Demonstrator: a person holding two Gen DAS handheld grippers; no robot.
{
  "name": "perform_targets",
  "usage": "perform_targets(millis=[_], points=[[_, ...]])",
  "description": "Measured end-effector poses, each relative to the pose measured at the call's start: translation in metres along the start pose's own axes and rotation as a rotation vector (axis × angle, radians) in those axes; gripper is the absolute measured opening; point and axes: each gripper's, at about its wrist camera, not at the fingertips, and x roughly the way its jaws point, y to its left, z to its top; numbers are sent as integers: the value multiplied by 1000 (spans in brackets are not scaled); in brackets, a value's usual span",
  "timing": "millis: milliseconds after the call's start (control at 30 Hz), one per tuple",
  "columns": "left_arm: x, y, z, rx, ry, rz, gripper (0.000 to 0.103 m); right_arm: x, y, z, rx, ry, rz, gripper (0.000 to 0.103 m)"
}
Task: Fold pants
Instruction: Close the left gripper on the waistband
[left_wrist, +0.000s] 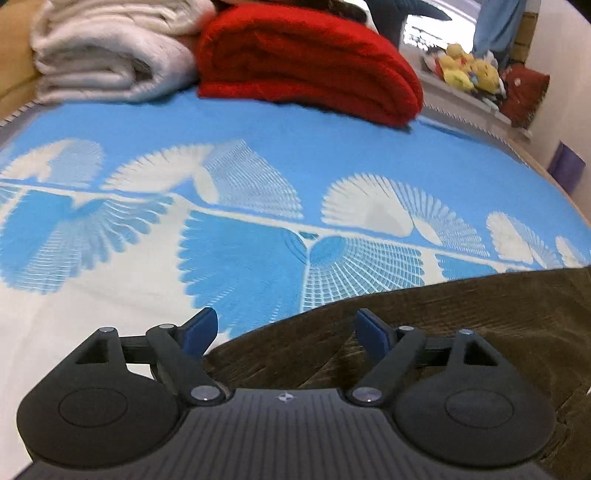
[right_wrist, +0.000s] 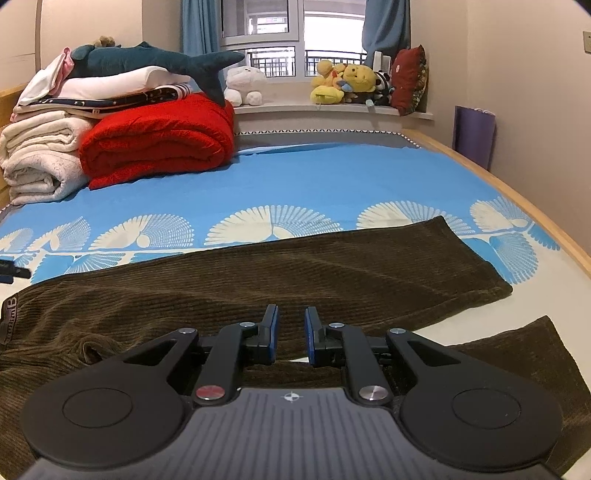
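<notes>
Brown corduroy pants (right_wrist: 258, 280) lie flat on the blue and white bedsheet (right_wrist: 295, 177). The waistband is at the left and both legs run to the right, slightly spread. My right gripper (right_wrist: 291, 325) hovers over the crotch area, its jaws a narrow gap apart and empty. My left gripper (left_wrist: 284, 325) is wide open and empty, low over the waistband end of the pants (left_wrist: 443, 317). The left gripper's fingertip (right_wrist: 11, 274) shows at the left edge of the right wrist view.
A folded red blanket (right_wrist: 159, 140) and white blankets (right_wrist: 40, 158) are stacked at the head of the bed, with a plush shark (right_wrist: 155, 61) on top. Stuffed toys (right_wrist: 347, 83) sit on the windowsill. The wooden bed frame (right_wrist: 517, 192) runs along the right.
</notes>
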Motion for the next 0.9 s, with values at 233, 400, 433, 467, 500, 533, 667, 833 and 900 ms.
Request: perform_targets(millis=[233,400,433,467,500,533,667,833,900], points=[[46,2,-8,117,123,-64,84,-3,6,6,-6,6,-9,15],[37,-6,-4,177,100,-97,16,-9,7,8,-13,7,-24,15],[35,-10,-3,198,96,-94,13,-10,7,8,-15,6,-29,15],[30,-14,-3,221,88,-91,11,-11,7,9,-16,6,-34,15],[27,-19,-2,242,81,-86,10,-12,8,9,-15,6,-41,15],[21,-22,-3,259,72,-82,10,-13,7,9,-12,3,-46,15],[-10,-33,0,276,39,-85,9,-17,6,10,3,-4,-61,15],[-72,-57,-5,309,48,-86,8,-25,5,8,9,-18,-59,15],[-100,-73,-18,371,47,-89,8,-27,5,5,16,-18,-54,15]])
